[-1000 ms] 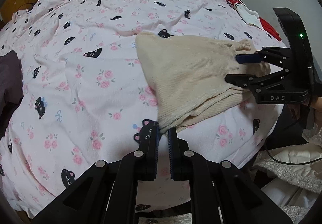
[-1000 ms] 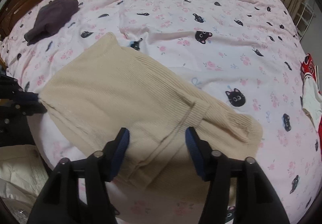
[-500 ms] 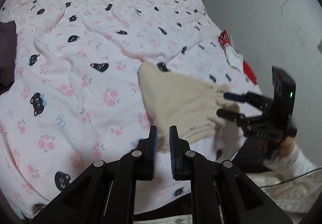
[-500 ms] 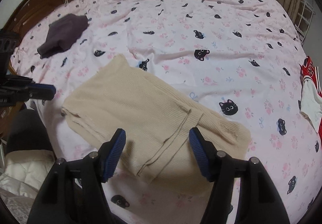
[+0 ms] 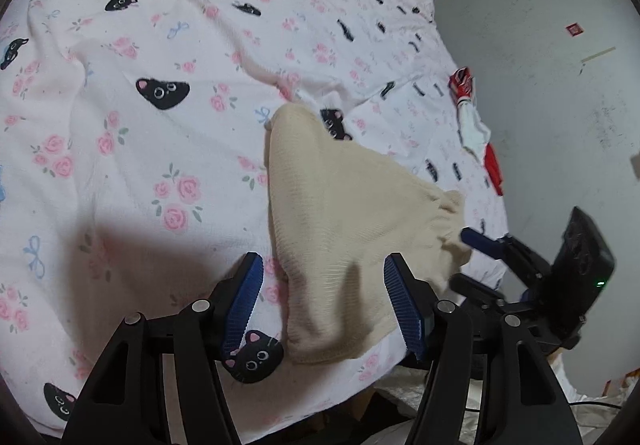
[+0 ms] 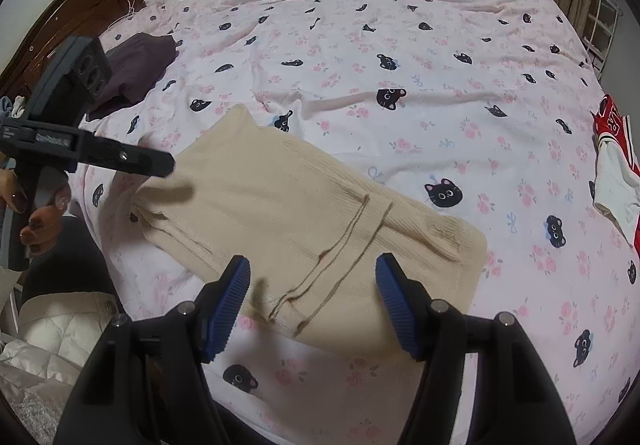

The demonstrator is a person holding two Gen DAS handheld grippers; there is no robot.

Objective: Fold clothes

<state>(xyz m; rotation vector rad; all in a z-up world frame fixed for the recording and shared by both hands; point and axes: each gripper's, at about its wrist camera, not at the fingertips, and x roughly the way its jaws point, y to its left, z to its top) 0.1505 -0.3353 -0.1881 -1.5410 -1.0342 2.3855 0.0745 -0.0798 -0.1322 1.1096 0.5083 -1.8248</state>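
I have both jaws spread wide and empty: left gripper (image 5: 324, 285) and right gripper (image 6: 312, 285) hover over the folded beige knit sweater (image 6: 304, 205), lying flat near the bedspread (image 6: 400, 45) edge, ready for regrasping.

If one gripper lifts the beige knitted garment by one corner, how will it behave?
The beige knitted garment looks soft and ribbed, so it would probably sag and unfold. It lies in folded layers, which may slide apart. The wrinkled bedsheet under it is soft too, so pushing would likely bunch both.
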